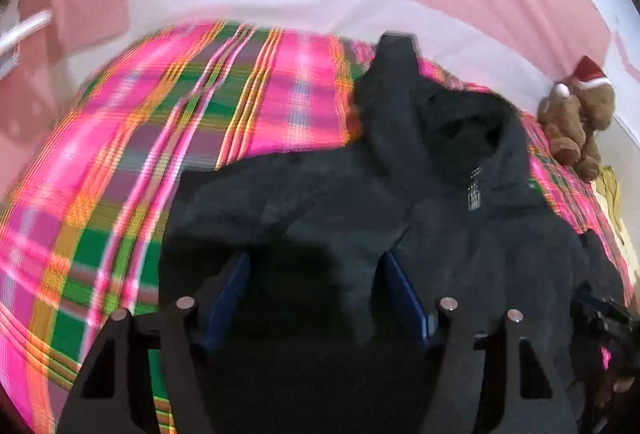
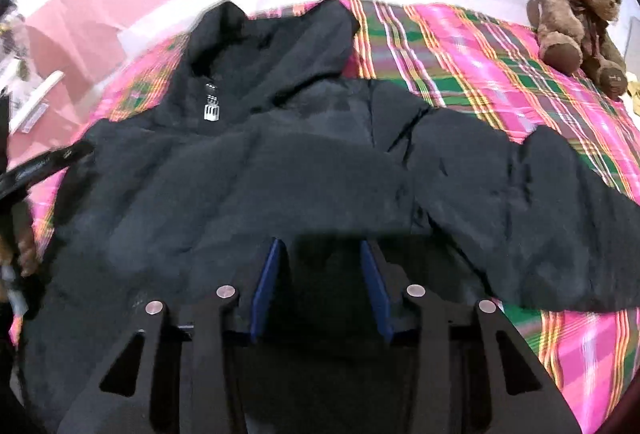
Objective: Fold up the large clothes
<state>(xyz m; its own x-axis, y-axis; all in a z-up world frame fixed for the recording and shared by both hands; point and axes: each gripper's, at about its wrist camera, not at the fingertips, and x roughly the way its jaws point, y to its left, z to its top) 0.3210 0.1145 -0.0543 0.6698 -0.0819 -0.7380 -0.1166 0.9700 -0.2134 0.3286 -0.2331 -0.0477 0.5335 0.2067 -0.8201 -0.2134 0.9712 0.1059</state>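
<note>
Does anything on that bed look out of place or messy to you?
Nothing is damaged or spilled. The black hooded jacket lies face up on the plaid blanket, not neatly squared: its hood is crumpled and one sleeve sprawls sideways. A teddy bear in a Santa hat sits at the blanket's far corner, an odd neighbour for laundry.

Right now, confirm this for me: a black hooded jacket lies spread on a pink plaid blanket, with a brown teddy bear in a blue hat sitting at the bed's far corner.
One detail is wrong: the hat is red with white trim, not blue, as the right wrist view shows. The rest stands: the black hooded jacket lies spread on the pink plaid blanket, with the brown teddy bear at the bed's far corner.
</note>
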